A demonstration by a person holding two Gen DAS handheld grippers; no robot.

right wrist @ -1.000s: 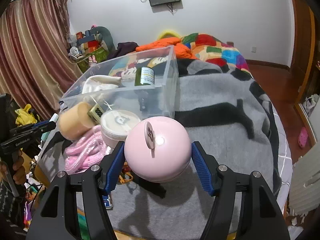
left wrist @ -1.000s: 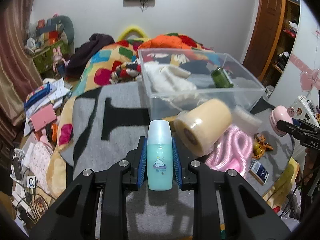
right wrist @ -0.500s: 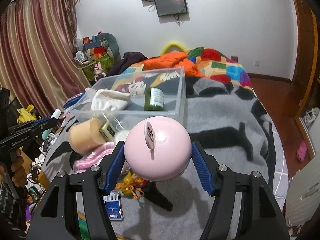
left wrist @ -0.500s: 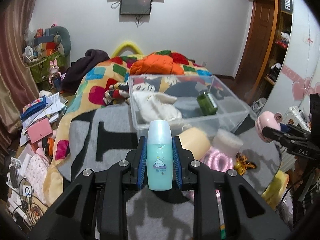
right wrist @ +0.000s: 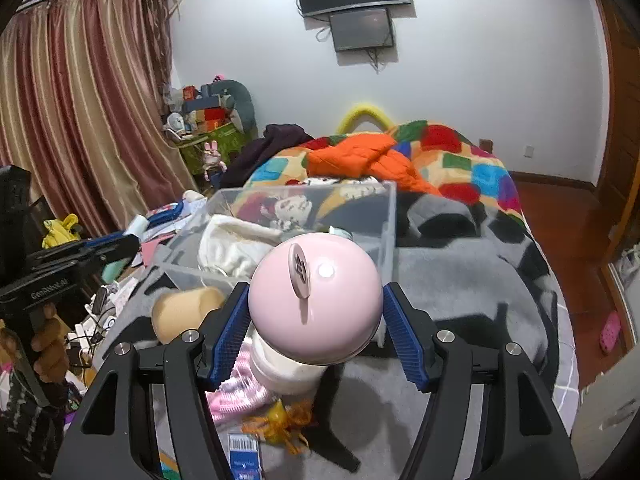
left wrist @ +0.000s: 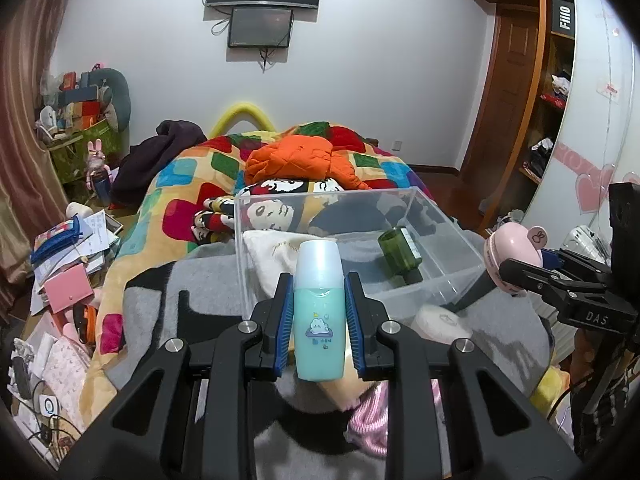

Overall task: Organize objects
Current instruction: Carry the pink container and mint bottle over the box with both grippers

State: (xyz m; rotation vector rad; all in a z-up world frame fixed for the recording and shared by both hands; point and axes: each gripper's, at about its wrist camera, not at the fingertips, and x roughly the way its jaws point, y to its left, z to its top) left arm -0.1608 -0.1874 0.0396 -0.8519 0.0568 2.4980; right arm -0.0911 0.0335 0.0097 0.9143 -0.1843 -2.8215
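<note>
Left wrist view, left to right. Papers and a pink pouch [left wrist: 66, 290]: scattered low at the left, beside the bed. Grey blanket [left wrist: 152, 312]: covers the near end of the bed. Left gripper [left wrist: 319, 312]: blue pads clamped on both sides of a teal bottle [left wrist: 319, 312], upright, pale cap uppermost, held above the blanket in front of the bin. Clear plastic bin [left wrist: 444, 220]: rests on the blanket; contains a white cloth [left wrist: 272, 256] at its left and a green bottle [left wrist: 400, 252] lying at its right. White round jar [left wrist: 440, 322]: on the blanket just before the bin. Pink rope [left wrist: 372, 420]: coiled at the near edge. Right gripper [left wrist: 516, 270]: far right, grasping a pink round case [left wrist: 514, 252].

Right wrist view, left to right. Tan roll [right wrist: 184, 312]: lying on the blanket before the bin [right wrist: 280, 196]. Right gripper [right wrist: 316, 320]: pads set wide against the flanks of the pink round case [right wrist: 316, 300], carried above the jar and rope.
</note>
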